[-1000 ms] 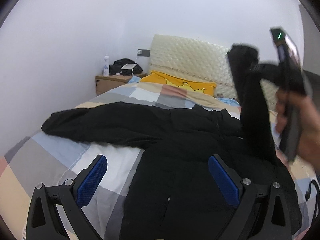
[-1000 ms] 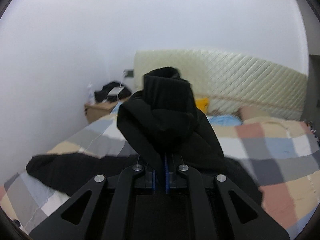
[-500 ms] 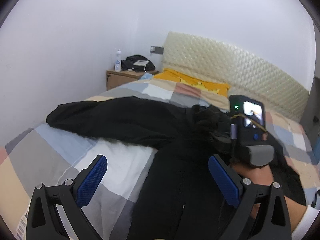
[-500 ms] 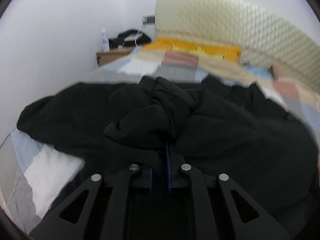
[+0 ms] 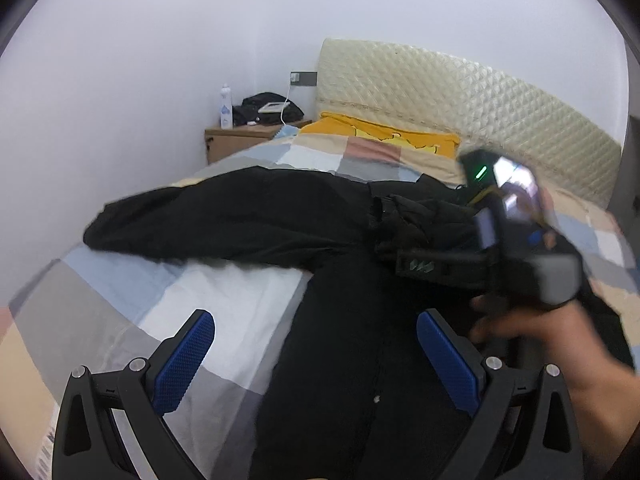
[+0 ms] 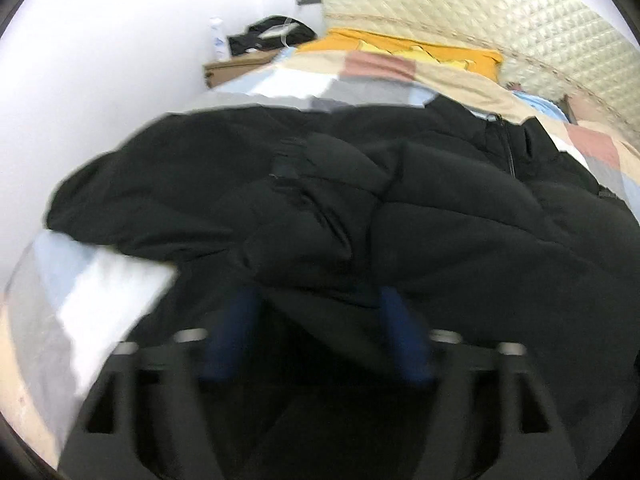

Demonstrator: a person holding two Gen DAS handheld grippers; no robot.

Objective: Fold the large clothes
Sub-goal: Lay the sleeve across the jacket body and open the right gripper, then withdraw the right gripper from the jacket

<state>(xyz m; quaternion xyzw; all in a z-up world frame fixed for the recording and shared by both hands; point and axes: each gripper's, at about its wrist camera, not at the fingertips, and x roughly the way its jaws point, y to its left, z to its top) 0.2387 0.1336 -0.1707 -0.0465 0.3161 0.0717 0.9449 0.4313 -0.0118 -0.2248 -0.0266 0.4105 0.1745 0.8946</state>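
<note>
**One sleeve laid across, most of the folding still ahead**

The right gripper (image 6: 316, 328) has just been opening; its blue pads now stand wide apart with a fold of the sleeve lying loose between them, no longer pinched. The left gripper (image 5: 316, 356) hangs with its jaws spread wide and nothing in them, low over the garment's lower body.

The large black padded jacket (image 5: 360, 320) lies spread on the bed with the pastel checked cover (image 5: 224, 304). Its right sleeve (image 6: 320, 200) now rests bunched across the chest, so that first fold looks set down. The other long black sleeve (image 5: 224, 216) stretches out flat toward the wall side, unfolded. As I judge it, that sleeve needs bringing in and the body doubling over; the task is at an early stage.
</note>
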